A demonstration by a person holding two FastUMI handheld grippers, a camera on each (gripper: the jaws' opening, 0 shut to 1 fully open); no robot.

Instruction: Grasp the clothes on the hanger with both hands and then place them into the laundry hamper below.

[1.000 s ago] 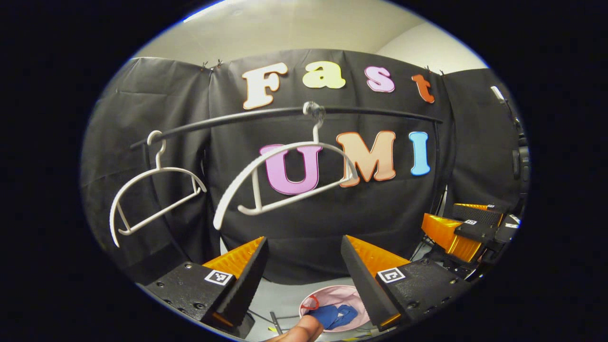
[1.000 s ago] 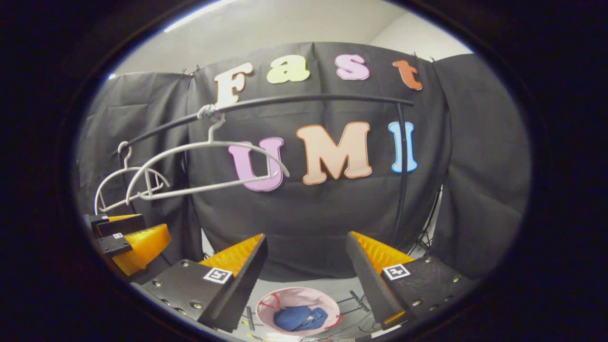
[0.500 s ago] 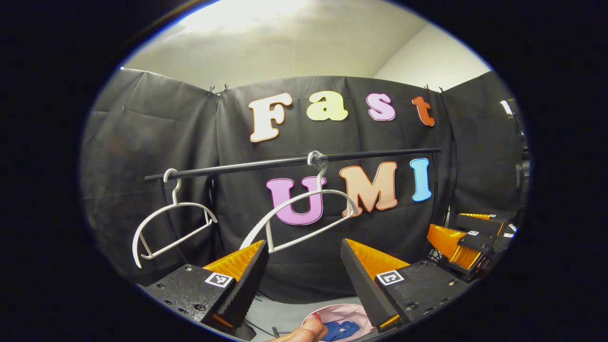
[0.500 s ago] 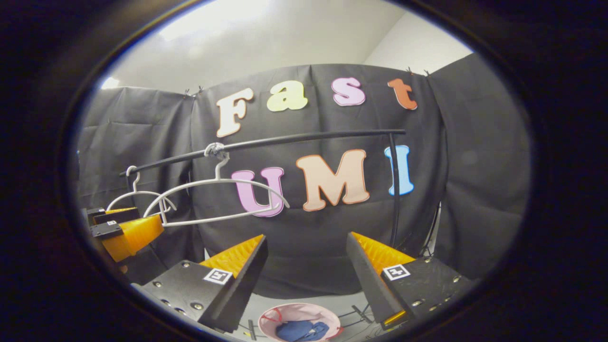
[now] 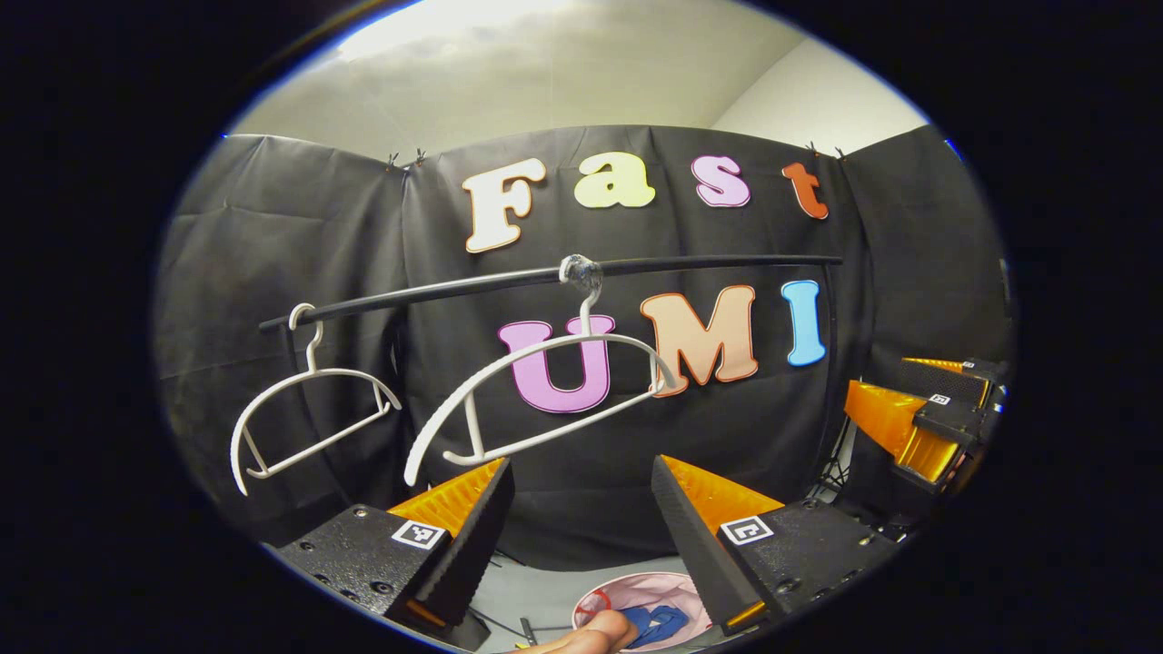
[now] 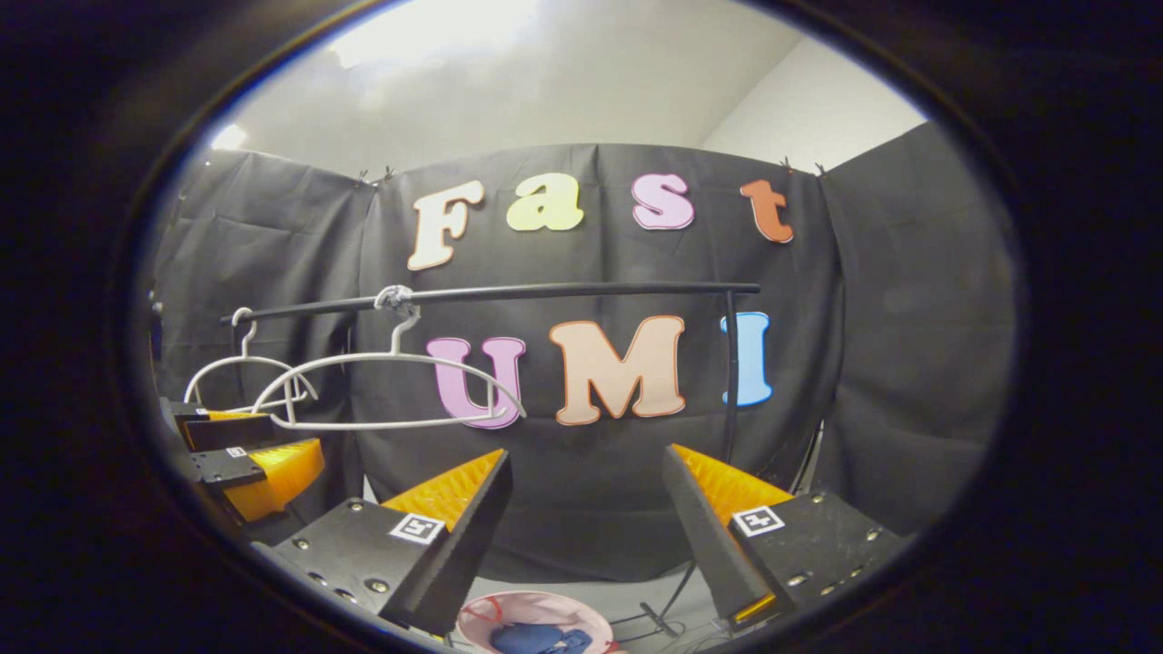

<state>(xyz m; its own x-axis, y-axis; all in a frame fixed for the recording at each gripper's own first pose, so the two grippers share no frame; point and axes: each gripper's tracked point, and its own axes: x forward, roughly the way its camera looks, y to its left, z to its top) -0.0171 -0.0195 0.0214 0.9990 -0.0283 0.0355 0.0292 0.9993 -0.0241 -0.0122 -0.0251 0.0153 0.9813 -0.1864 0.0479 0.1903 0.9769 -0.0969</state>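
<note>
Two open tools (image 5: 581,509) (image 6: 586,504), blue clothes (image 5: 659,622) in pink hamper (image 5: 636,590) below

We see black cloth (image 5: 273,272) draped as the booth's wall, pinned at its top edge with small clips. Above it rises a pale wall (image 6: 545,100) and ceiling, brightly lit. The floor (image 5: 536,595) below is grey.

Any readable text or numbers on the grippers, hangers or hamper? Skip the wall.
No readable text.
Square tags on the left gripper and the right gripper: coded patterns, not words.
Hangers, hamper: no markings visible.
</note>
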